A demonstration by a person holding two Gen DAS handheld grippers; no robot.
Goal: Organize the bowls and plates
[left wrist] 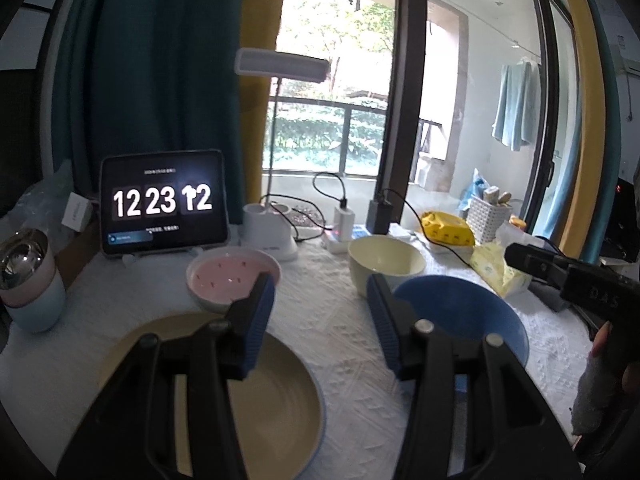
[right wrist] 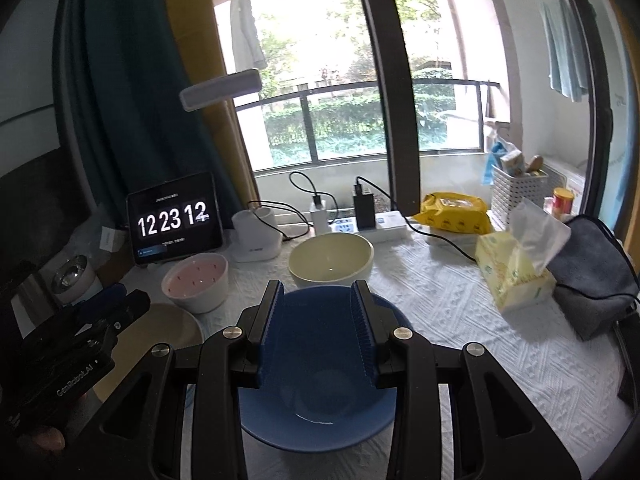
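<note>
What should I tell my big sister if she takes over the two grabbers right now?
Left tool: open, holding nothing, hanging over the tan plate.
Right tool: open, holding nothing, hanging over the blue bowl.
On the white tablecloth: pink bowl behind the plate, cream bowl behind the blue bowl. All sit apart, each with nothing in it.
Done: nothing stacked yet.
Left: gather the bowls together, probably nested, and sort the plate.
</note>
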